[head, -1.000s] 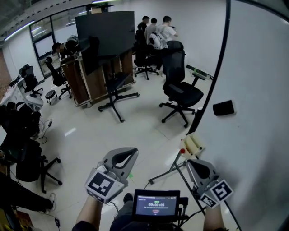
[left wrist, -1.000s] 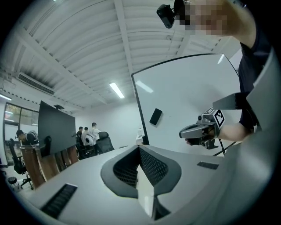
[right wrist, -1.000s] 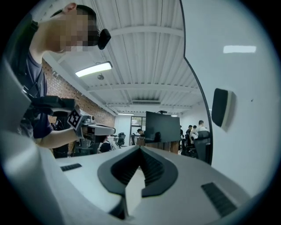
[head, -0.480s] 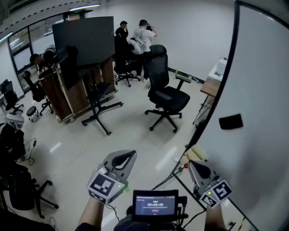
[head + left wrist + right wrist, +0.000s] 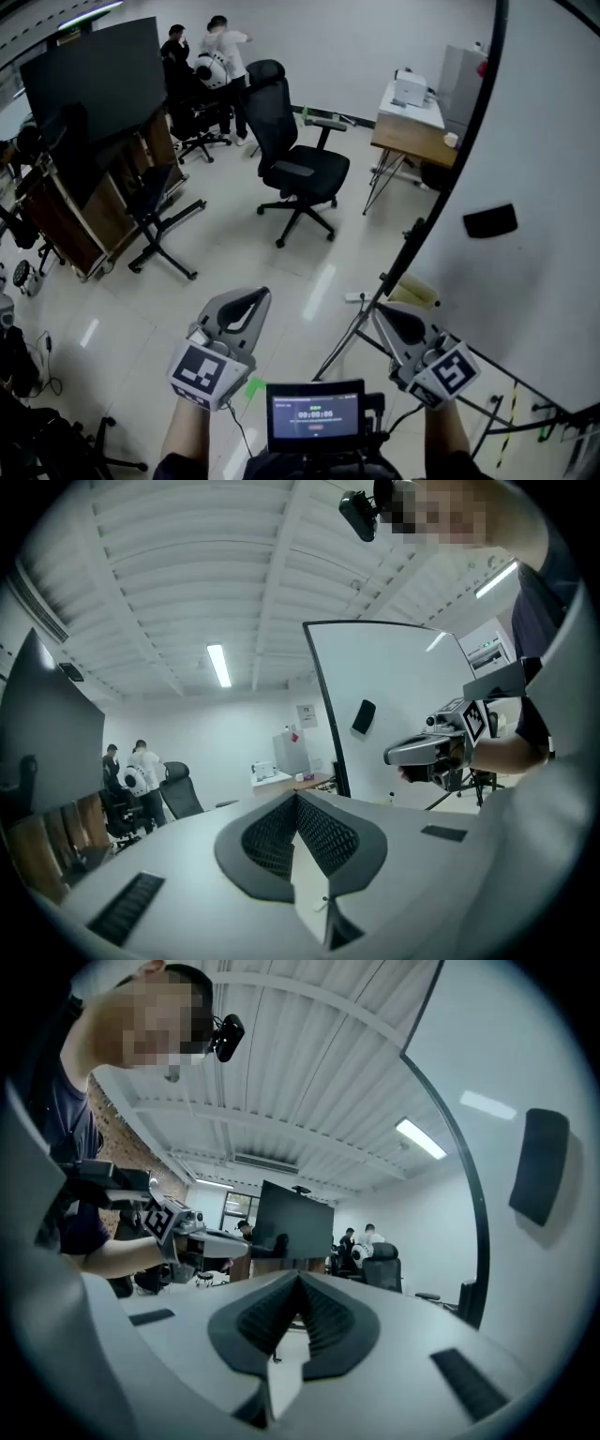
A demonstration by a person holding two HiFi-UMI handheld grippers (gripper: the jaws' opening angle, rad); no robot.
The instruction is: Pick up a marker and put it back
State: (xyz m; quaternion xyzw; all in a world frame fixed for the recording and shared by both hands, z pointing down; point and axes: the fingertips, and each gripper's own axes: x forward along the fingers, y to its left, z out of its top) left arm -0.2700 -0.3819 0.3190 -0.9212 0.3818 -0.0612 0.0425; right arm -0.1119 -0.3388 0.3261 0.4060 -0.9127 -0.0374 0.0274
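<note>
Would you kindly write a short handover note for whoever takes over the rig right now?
Left gripper: shut, empty, held level over the floor.
Right gripper: shut, empty, beside the whiteboard.
Things: no marker can be made out in any view; a black eraser sits on the whiteboard.
Done: nothing yet.
Left: find a marker, pick it up, put it back.

Office chair (image 5: pixel 298 169): upper centre, on the floor.
Dark screen (image 5: pixel 89 80): upper left.
Desk (image 5: pixel 410 131): upper right.
People (image 5: pixel 217 47): top edge, behind the chair.
</note>
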